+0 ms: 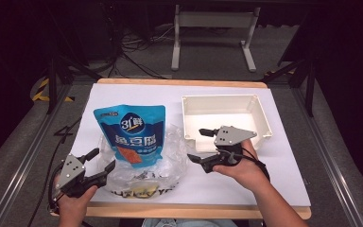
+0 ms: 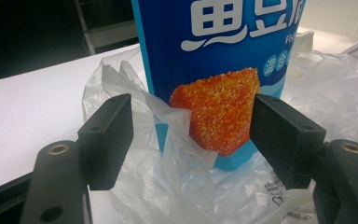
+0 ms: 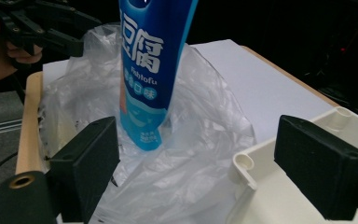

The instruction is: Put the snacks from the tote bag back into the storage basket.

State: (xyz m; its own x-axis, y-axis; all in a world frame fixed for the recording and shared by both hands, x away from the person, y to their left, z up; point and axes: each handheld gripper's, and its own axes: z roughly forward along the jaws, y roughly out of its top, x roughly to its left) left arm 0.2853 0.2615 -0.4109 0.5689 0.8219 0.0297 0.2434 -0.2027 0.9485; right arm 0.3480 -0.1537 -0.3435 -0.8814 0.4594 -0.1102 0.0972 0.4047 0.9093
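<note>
Left gripper is gaping beside the clear plastic bag where the blue snack pouch is standing, its own view revealing a fold of film between the jaws, while the right gripper is hovering open-jawed near the white box.

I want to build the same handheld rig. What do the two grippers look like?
Both the left gripper and the right gripper are black, each with two flat rectangular jaws, brass-coloured rivets at the pivots, a grey three-cornered plate on top and a trailing black cable. The person's forearms are bare.
</note>
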